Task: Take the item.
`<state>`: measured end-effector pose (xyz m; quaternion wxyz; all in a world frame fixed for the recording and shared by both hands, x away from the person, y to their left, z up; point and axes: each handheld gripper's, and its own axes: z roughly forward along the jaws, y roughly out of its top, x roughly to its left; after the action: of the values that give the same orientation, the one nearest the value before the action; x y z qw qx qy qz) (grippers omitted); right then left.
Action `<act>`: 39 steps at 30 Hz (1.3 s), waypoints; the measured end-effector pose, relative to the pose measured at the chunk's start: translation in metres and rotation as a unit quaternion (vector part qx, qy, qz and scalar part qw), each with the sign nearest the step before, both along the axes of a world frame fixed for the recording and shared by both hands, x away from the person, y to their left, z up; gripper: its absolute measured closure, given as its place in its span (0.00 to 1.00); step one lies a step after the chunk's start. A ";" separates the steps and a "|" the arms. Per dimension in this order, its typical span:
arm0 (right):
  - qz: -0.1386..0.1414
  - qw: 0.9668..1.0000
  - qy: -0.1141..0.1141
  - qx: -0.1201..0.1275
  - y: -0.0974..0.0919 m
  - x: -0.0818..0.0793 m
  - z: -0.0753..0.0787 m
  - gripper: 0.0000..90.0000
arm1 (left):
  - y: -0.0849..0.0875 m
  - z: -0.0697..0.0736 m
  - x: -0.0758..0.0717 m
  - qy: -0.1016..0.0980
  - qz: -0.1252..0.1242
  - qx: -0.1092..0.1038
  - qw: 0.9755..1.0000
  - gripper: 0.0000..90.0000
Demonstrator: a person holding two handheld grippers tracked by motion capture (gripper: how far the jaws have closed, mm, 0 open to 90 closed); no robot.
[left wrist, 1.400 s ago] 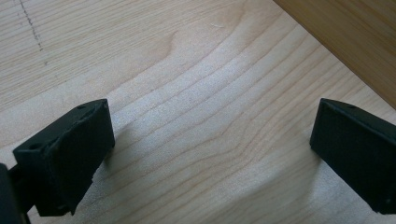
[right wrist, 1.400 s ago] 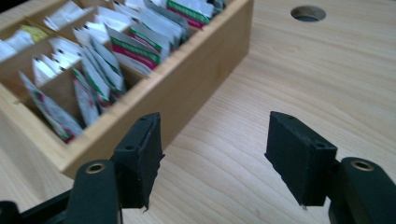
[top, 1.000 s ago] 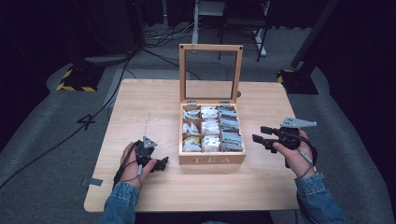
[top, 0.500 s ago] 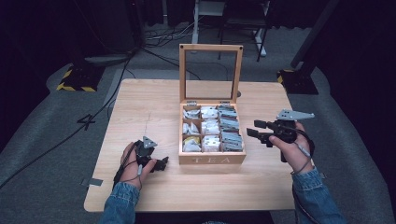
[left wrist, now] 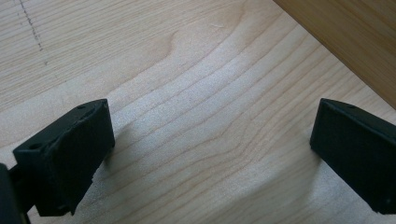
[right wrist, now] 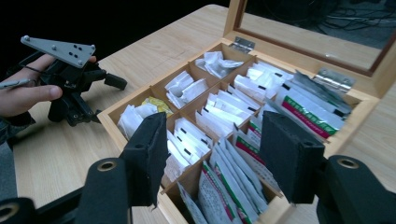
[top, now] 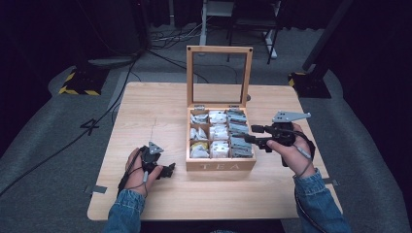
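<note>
Left gripper [top: 167,170] resting on table [top: 145,111], just left of tea box [top: 221,165]; jaws wide apart, nothing between them, bare wood below in left gripper view. No shift from either earlier frame.

Tea box mid-table, glass lid [top: 219,75] upright, compartments packed with tea packets [right wrist: 233,105].

Right gripper [top: 252,134] moved in from right and lifted against a second ago; then clear of box, now over its right-hand column. Jaws about half open, holding nothing; opening unchanged. In right gripper view, jaws straddle upright packets in nearest compartment, not touching.

Reading: approach to pick a packet under way; descent and closing not yet done.
</note>
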<state>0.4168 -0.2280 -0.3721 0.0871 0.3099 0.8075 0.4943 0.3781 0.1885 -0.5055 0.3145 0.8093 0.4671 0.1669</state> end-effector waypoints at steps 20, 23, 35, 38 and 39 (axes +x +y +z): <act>0.046 0.999 0.008 -0.001 0.038 0.000 -0.019 0.56 | 0.000 0.000 -0.004 0.000 0.004 0.001 1.000 0.00; 0.050 0.999 0.015 -0.009 0.044 0.001 -0.025 0.57 | 0.001 0.000 -0.004 -0.001 0.003 0.002 1.000 0.00; 0.062 0.996 0.056 -0.041 0.063 0.003 -0.046 0.69 | 0.001 0.000 -0.004 0.000 0.003 0.002 1.000 0.00; 0.062 0.995 0.057 -0.052 0.067 0.003 -0.050 0.70 | 0.000 0.000 -0.004 0.000 0.003 0.002 1.000 0.00; 0.062 0.995 0.057 -0.052 0.067 0.003 -0.050 0.70 | 0.000 0.000 -0.004 0.000 0.003 0.002 1.000 0.00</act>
<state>0.4199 -0.1607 -0.4219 0.0258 0.2819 0.8536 0.4373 0.3742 0.1890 -0.5055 0.3126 0.8082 0.4695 0.1693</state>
